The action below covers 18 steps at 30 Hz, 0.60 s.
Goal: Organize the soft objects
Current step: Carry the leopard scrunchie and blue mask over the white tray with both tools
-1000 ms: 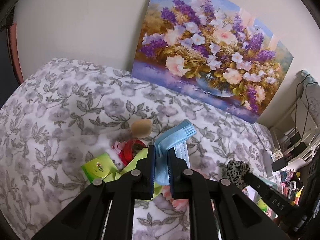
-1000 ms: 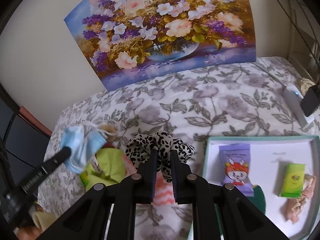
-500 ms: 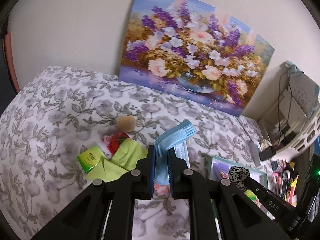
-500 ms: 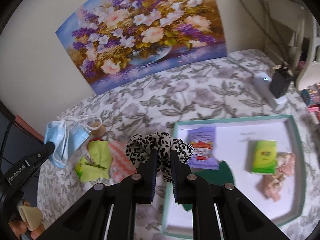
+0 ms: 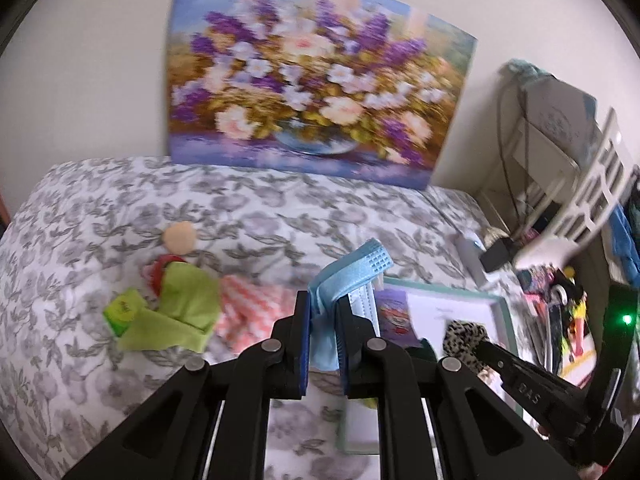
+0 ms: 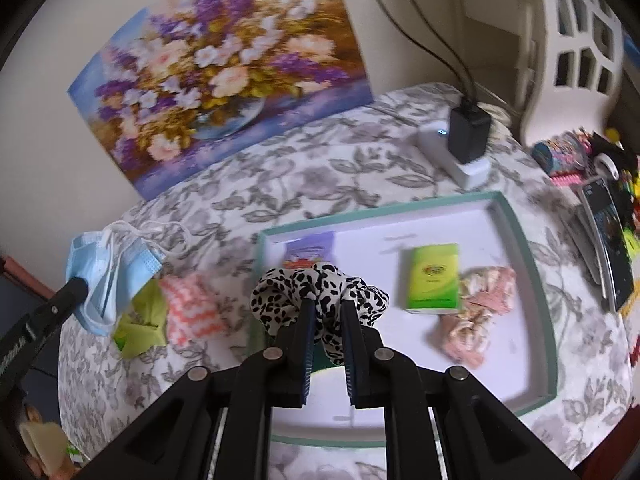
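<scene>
A grey floral bedspread (image 6: pixel 304 176) under a flower painting (image 6: pixel 224 68) bears a teal-rimmed tray (image 6: pixel 540 296) at centre frame, where the right gripper (image 6: pixel 325 308) clamps a leopard-print scrunchie (image 6: pixel 320 288) while the left gripper (image 5: pixel 321 312) pinches a folded blue face mask (image 5: pixel 352 270).

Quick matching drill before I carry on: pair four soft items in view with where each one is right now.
Items:
1. blue face mask
2. leopard-print scrunchie
3. green tissue pack
4. lime green cloth

Places:
A. lying in the white tray
B. pinched in the right gripper
C. on the floral cover, outside the tray
D. pinched in the left gripper

Pairs: 1-D, 2-B, 3-A, 4-C
</scene>
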Tool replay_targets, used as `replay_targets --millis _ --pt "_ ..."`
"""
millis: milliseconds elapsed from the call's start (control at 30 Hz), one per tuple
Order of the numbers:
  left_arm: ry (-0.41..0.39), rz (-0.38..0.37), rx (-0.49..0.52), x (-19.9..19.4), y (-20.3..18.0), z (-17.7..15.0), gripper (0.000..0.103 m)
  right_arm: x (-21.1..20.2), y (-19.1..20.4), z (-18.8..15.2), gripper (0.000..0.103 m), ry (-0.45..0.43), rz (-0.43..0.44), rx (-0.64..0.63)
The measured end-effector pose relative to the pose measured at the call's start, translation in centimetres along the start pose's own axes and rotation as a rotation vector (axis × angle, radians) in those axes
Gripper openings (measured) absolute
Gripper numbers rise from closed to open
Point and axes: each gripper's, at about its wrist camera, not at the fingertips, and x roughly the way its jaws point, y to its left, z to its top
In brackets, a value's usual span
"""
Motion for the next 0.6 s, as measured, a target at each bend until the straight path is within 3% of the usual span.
replay_targets --millis 300,600 --pt "0.049 -0.073 0.101 2.7 -5.7 -1.1 0.012 0.0 -4.6 0.9 0.014 -0.022 -0.113 0.086" --pt "0.098 -0.108 0.164 5.1 -10.0 -2.5 0.012 0.2 -7.8 1.4 0.014 -0.026 -0.156 0.128"
